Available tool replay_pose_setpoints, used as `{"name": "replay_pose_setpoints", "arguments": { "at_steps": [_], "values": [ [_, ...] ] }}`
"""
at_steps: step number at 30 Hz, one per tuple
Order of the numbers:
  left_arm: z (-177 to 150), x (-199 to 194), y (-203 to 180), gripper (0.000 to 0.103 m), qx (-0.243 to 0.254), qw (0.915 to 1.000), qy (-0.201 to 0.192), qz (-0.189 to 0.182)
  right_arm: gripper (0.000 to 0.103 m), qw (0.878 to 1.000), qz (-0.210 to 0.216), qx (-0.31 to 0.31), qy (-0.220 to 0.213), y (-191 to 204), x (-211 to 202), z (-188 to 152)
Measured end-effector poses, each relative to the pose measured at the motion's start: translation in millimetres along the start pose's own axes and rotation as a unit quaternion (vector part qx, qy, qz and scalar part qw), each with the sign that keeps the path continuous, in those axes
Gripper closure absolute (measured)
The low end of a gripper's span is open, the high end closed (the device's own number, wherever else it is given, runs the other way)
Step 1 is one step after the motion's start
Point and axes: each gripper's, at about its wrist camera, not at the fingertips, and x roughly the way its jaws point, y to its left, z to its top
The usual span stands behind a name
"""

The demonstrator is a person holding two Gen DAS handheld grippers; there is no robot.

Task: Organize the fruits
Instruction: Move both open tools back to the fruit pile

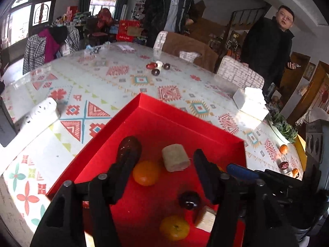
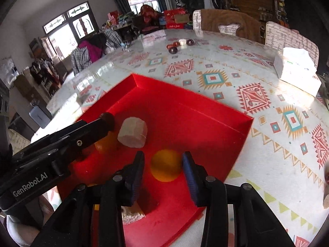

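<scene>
Left claw (image 1: pixel 160 164) hangs over the red tray (image 1: pixel 181 123) on the patterned counter (image 1: pixel 115 82), jaws apart and empty — a dark date (image 1: pixel 129 146) sits at its left fingertip, an orange (image 1: pixel 146 173) and a pale block (image 1: pixel 174 157) lie between the jaws, and nearer its base lie a dark round fruit (image 1: pixel 189 200) and a second orange (image 1: pixel 174 227). Right claw (image 2: pixel 162 164) is also spread wide, an orange (image 2: pixel 165 165) sitting loose on the tray floor between its fingers; the pale block (image 2: pixel 132 132) lies ahead and to its left. Far beyond both claws, more dates (image 2: pixel 172 49) wait on the counter.
</scene>
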Motion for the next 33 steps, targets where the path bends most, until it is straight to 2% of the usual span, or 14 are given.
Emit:
{"name": "replay_pose_setpoints", "arguments": {
  "at_steps": [2, 7, 14, 19, 22, 25, 28, 30, 32, 33],
  "values": [
    [1, -10, -8, 0.033, 0.006, 0.9999, -0.009, 0.004, 0.060, 1.000, 0.000, 0.005, -0.015, -1, -14, -2],
    [0, -41, -34, 0.018, 0.025, 0.9990, -0.036, 0.001, 0.050, 0.999, -0.004, 0.022, -0.044, -11, -52, -16],
    [-10, -84, -87, 0.017, 0.048, 0.9959, -0.054, -0.054, 0.044, 0.991, -0.015, 0.101, -0.086, -57, -118, -52],
    [-16, -127, -132, 0.017, 0.075, 0.9897, -0.076, -0.095, 0.042, 0.973, -0.009, 0.192, -0.127, -109, -178, -81],
    [-15, -153, -155, 0.017, 0.091, 0.9853, -0.086, -0.116, 0.042, 0.967, -0.021, 0.217, -0.130, -133, -214, -90],
    [-12, -190, -178, 0.017, 0.110, 0.9784, -0.117, -0.131, 0.042, 0.962, -0.061, 0.217, -0.156, -150, -271, -93],
    [-5, -228, -196, 0.014, 0.122, 0.9691, -0.152, -0.151, 0.042, 0.950, -0.115, 0.209, -0.202, -159, -345, -93],
    [1, -243, -204, 0.011, 0.126, 0.9642, -0.163, -0.166, 0.042, 0.943, -0.147, 0.204, -0.217, -163, -382, -89],
    [6, -255, -212, 0.011, 0.135, 0.9591, -0.175, -0.177, 0.040, 0.935, -0.179, 0.197, -0.234, -165, -418, -82],
    [8, -259, -217, 0.010, 0.140, 0.9575, -0.181, -0.176, 0.035, 0.930, -0.196, 0.192, -0.243, -166, -434, -79]
  ]
}}
